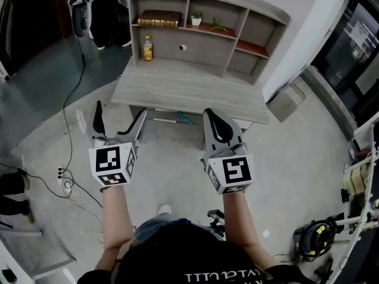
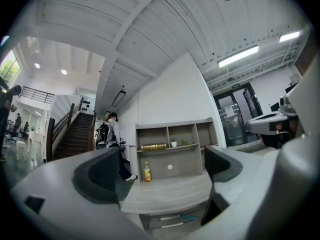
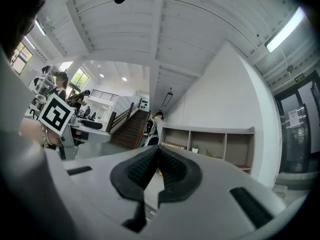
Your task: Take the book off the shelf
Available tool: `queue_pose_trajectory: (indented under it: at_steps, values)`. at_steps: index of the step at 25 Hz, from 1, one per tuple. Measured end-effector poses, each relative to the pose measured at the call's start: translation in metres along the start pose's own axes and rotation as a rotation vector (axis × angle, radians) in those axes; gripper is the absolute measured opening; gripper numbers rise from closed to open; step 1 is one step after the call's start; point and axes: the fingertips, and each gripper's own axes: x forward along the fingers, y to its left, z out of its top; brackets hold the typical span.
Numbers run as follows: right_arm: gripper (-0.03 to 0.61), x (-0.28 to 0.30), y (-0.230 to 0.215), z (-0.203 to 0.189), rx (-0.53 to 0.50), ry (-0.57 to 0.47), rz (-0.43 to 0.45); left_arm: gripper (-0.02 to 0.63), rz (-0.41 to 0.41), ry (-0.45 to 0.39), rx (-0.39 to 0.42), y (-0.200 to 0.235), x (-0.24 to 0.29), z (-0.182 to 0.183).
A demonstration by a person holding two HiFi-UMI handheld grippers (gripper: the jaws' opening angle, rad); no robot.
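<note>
The book point(image 1: 159, 19), brown with gilt edges, lies flat in the left upper compartment of the grey shelf unit point(image 1: 239, 12) at the back of a desk point(image 1: 188, 90). It also shows as the book point(image 2: 153, 146) in the left gripper view and the book point(image 3: 172, 146) in the right gripper view. My left gripper point(image 1: 120, 115) is open and empty, held in front of the desk, well short of the shelf. Beside it my right gripper point(image 1: 214, 116) is shut on nothing. The left gripper point(image 2: 160, 173) frames the desk; the right gripper point(image 3: 157, 155) has its pads pressed together.
A yellow bottle point(image 1: 147, 48) stands on the desk under the book. A small potted plant point(image 1: 196, 19) and a green sprig point(image 1: 217, 25) occupy the middle shelf. Cables and a power strip point(image 1: 63, 179) lie on the floor left. A person point(image 2: 112, 130) stands by stairs point(image 2: 74, 135).
</note>
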Motion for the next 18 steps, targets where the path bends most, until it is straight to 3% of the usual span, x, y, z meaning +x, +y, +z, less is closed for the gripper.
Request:
queue_pose_trajectory:
  at_steps: [6,13,18]
  values:
    - [0.012,0.069,-0.007,0.002,0.000,-0.005,-0.013,0.538,-0.017,-0.005,0.008,0.034,0.057,-0.004]
    - [0.012,0.113,-0.018,-0.011,0.036,0.100,-0.038,0.537,-0.043,0.017,-0.010,0.047,0.094,-0.016]
    - [0.012,0.133,-0.026,-0.024,0.048,0.143,-0.047,0.537,-0.013,0.078,-0.019,0.058,0.113,-0.031]
